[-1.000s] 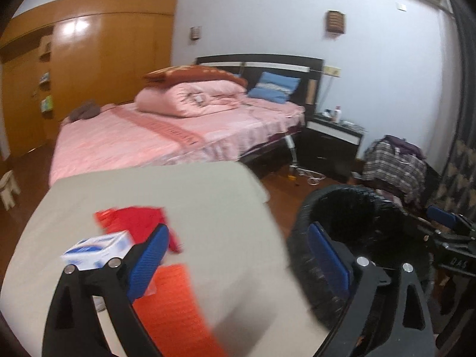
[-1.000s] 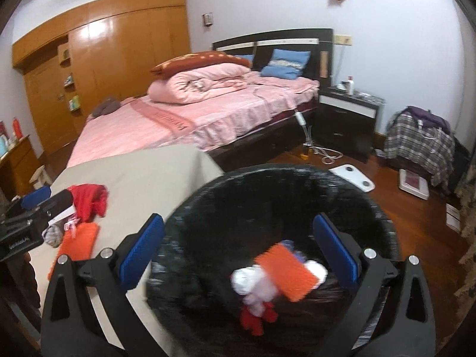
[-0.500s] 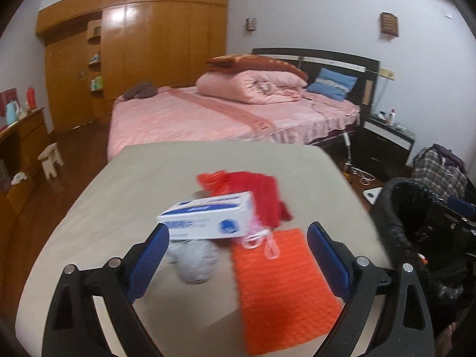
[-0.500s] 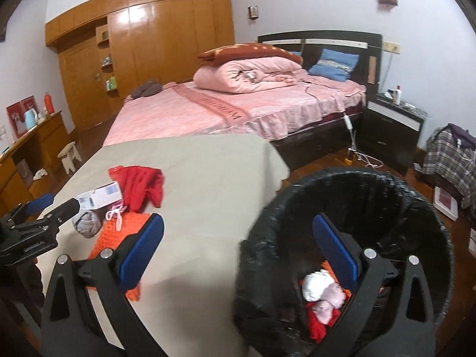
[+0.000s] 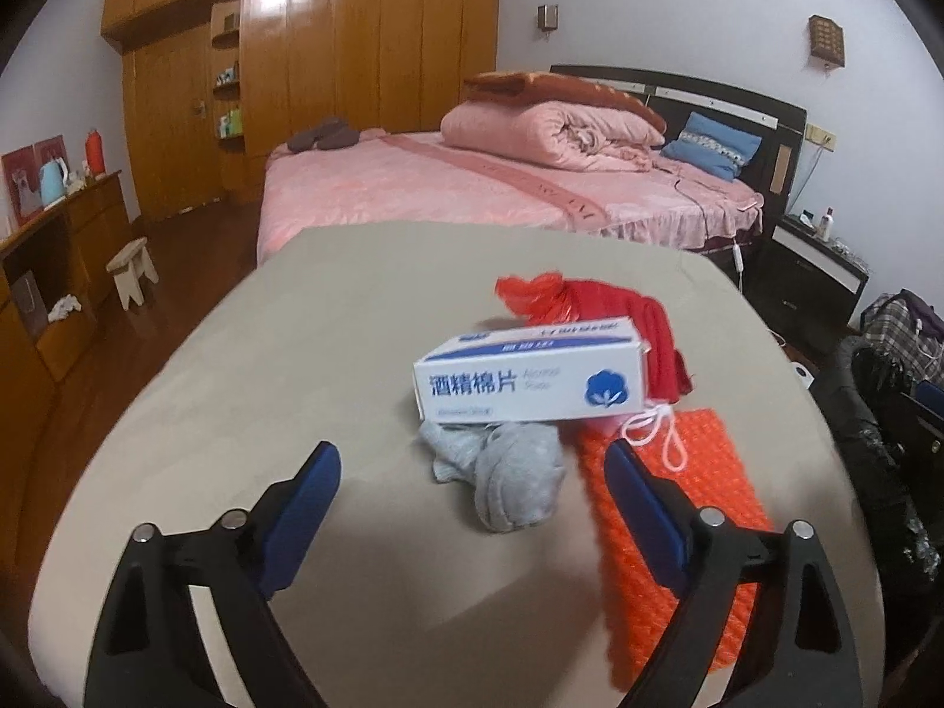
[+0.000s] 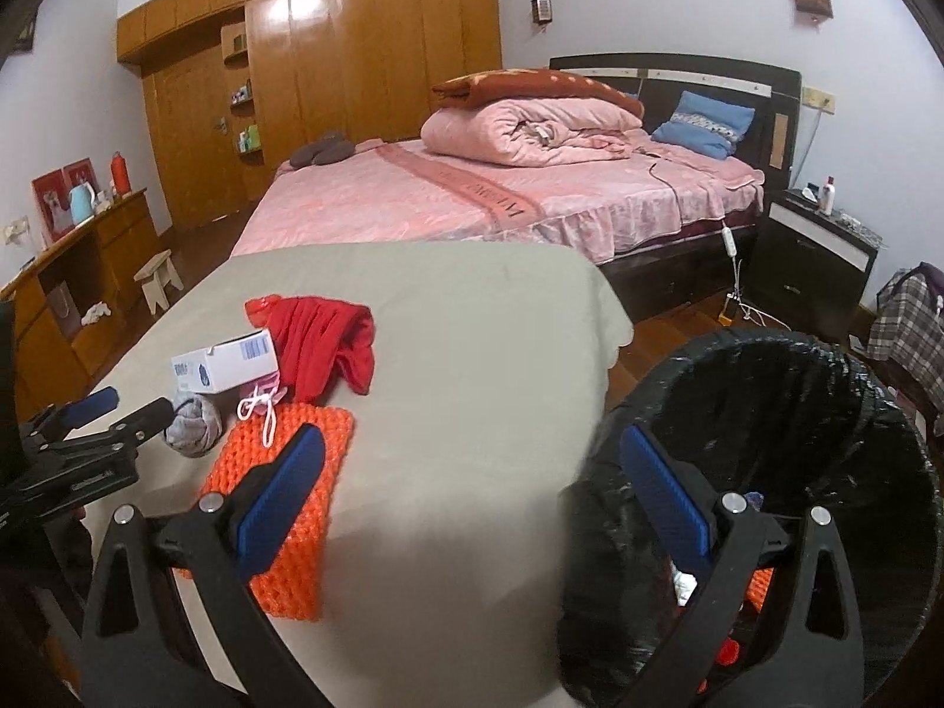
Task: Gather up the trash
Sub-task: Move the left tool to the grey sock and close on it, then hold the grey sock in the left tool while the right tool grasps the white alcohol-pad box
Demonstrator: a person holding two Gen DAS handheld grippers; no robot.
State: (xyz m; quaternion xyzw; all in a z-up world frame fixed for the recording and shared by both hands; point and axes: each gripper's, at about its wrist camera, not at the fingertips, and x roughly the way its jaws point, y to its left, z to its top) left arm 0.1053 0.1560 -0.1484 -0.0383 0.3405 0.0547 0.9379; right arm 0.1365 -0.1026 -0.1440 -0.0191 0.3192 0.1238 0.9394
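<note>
The left gripper [image 5: 472, 472] hovers with fingers spread wide and empty, lined up on the grey sock ball [image 5: 507, 481] beside the alcohol-pad box [image 5: 531, 380] on the bench [image 5: 295, 354]. The right gripper [image 6: 472, 472], likewise wide and empty, hangs by the bin [image 6: 826, 413]. Next: descend, close on the sock.

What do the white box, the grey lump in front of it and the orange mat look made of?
White box: printed cardboard, going by its crisp folded edges and slight sheen. Grey lump: soft knit fabric, probably a balled sock; matte and wrinkled. Orange mat: likely bubbled or woven plastic, with a glossy, bumpy grid.
</note>
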